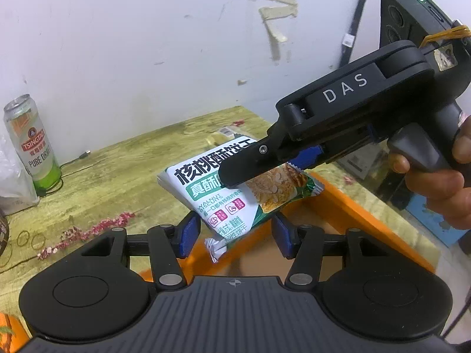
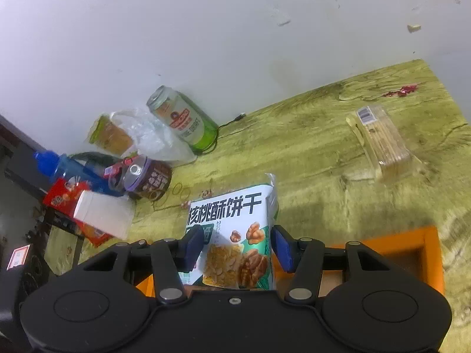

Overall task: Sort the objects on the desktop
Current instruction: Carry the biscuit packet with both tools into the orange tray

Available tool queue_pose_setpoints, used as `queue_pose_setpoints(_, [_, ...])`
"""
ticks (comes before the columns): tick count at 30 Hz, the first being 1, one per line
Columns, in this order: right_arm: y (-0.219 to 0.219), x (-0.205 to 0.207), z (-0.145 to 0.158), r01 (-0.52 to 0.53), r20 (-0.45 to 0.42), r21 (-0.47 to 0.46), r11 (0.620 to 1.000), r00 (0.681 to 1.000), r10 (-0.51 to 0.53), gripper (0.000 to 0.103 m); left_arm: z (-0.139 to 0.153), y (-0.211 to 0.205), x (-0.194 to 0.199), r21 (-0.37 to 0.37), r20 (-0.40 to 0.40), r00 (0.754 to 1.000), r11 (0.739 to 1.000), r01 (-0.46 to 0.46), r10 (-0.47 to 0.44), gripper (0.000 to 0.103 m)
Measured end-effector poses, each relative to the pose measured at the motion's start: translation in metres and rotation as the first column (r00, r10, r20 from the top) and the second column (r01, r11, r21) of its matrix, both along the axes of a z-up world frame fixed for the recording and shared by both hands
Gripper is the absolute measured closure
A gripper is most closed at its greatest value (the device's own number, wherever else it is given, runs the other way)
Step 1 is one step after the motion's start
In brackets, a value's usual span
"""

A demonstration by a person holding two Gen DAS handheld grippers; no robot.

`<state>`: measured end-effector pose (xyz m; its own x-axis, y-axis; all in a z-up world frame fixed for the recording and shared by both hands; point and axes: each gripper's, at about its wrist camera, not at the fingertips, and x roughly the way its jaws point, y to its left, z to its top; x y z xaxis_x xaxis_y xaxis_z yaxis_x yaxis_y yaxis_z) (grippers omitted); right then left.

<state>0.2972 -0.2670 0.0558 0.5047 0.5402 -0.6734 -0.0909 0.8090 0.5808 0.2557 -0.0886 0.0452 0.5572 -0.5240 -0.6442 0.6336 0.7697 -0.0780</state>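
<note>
biscuit packet (image 1: 223,197) above orange box (image 1: 365,214) rim

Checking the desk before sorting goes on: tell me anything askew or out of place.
The biscuit packet hangs tilted in mid-air over the orange box, pinched by the right gripper and also sitting between the left gripper's pads. A loose cable trails behind the upright beer can.

White scuffed wall (image 1: 132,29) with tape scraps; table (image 2: 309,135) under yellow-green wood-grain cloth.
</note>
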Motion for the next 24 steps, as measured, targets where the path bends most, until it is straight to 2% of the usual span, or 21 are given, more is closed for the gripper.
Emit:
queue_pose_setpoints(12, [-0.018, -0.053, -0.001, 0.034, 0.009, -0.005, 0.999, 0.999, -0.034, 0.052, -0.011, -0.02, -0.04, -0.023, -0.01, 0.999, 0.999, 0.041, -0.042, 0.049])
queue_pose_setpoints(24, [-0.047, -0.073, -0.026, 0.077, -0.027, 0.009, 0.997, 0.997, -0.077, 0.052, -0.037, -0.048, -0.048, -0.008, -0.053, 0.995, 0.996, 0.086, -0.087, 0.049])
